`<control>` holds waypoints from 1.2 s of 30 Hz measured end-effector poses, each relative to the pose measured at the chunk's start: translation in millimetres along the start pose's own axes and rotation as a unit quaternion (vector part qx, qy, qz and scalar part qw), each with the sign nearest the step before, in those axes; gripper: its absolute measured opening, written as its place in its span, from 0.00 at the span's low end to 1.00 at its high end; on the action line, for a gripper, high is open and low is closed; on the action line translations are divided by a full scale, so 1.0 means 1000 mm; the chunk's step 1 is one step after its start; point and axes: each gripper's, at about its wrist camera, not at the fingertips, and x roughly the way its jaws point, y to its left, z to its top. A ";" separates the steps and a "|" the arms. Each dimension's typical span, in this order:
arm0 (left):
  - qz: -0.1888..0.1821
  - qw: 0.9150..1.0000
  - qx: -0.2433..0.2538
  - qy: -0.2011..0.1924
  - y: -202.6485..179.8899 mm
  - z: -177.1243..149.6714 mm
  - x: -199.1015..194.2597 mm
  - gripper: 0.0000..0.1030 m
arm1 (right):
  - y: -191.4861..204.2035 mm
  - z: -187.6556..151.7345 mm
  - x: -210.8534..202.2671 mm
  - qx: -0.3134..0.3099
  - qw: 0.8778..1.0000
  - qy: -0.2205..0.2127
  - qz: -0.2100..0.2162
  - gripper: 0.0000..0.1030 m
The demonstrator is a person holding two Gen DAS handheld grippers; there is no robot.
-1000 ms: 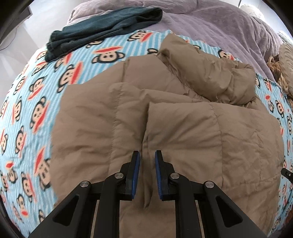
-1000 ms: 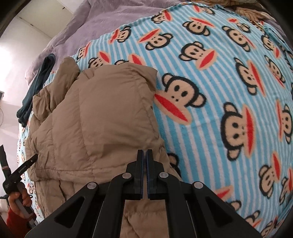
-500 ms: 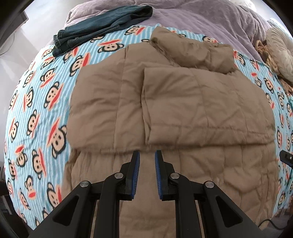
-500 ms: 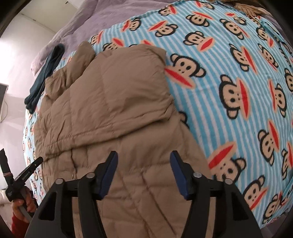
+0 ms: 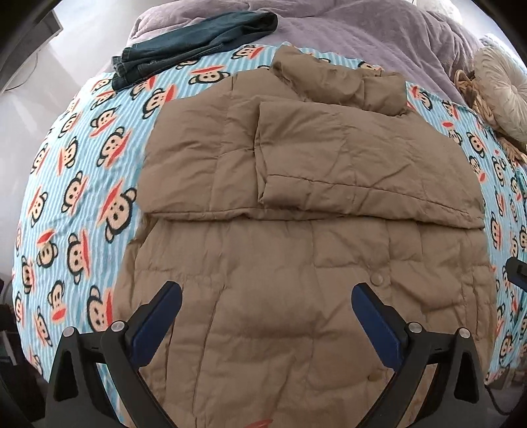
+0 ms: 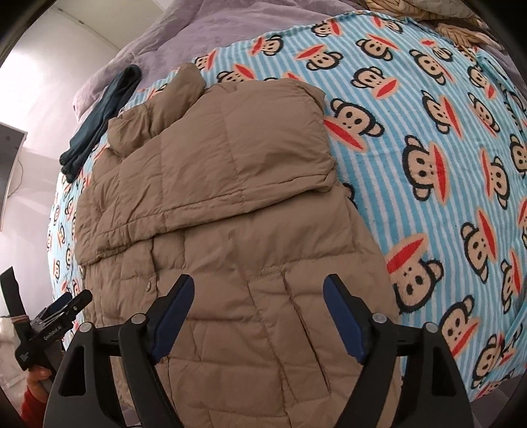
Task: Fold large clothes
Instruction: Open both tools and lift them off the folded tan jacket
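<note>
A tan quilted puffer jacket [image 5: 309, 204] lies flat on the monkey-print blanket [image 5: 82, 184], its sleeves folded across the upper body and the hood at the far end. It also shows in the right wrist view [image 6: 230, 210]. My left gripper [image 5: 266, 307] is open and empty, hovering above the jacket's lower part. My right gripper [image 6: 258, 306] is open and empty above the jacket's near right side. The left gripper's body shows at the left edge of the right wrist view [image 6: 56, 319].
Folded dark blue jeans [image 5: 194, 39] lie at the far left on the purple bedding [image 5: 362, 29]. A cream round cushion [image 5: 504, 89] and woven item sit at the far right. The bed's near edge falls off below the jacket hem.
Both grippers have opened and pulled back toward the jacket's hem, rising away from it. The right one opened first, the left one only in the last half second.
</note>
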 end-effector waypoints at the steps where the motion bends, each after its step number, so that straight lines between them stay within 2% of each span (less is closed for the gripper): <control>1: 0.000 1.000 -0.001 -0.001 0.000 -0.002 -0.003 1.00 | 0.001 -0.002 -0.001 -0.001 1.000 -0.001 0.001 0.85; 4: 0.003 1.000 -0.004 -0.004 0.000 -0.008 -0.012 1.00 | 0.004 -0.010 -0.005 -0.004 1.000 -0.008 0.004 0.87; 5: 0.003 1.000 -0.006 -0.003 0.000 -0.012 -0.014 1.00 | 0.004 -0.012 -0.005 -0.003 1.000 -0.008 0.007 0.96; 6: 0.004 1.000 -0.008 -0.002 0.000 -0.015 -0.016 1.00 | 0.004 -0.015 -0.005 -0.001 1.000 -0.009 0.012 0.99; 9: 0.007 1.000 -0.013 0.003 -0.001 -0.025 -0.020 1.00 | 0.003 -0.023 -0.005 0.004 1.000 -0.019 0.019 1.00; 21: 0.020 1.000 -0.015 0.006 0.010 -0.064 -0.030 1.00 | 0.005 -0.054 -0.007 0.017 1.000 0.005 0.022 1.00; 25: -0.001 1.000 -0.012 0.010 0.021 -0.074 -0.028 1.00 | 0.004 -0.065 -0.004 0.030 0.999 0.024 0.007 1.00; 29: -0.010 1.000 -0.014 0.017 0.037 -0.086 -0.025 1.00 | 0.000 -0.082 0.002 0.074 0.996 0.048 0.011 1.00; 36: -0.029 0.999 -0.019 0.032 0.071 -0.111 -0.020 1.00 | 0.006 -0.116 0.012 0.111 0.992 0.059 0.007 1.00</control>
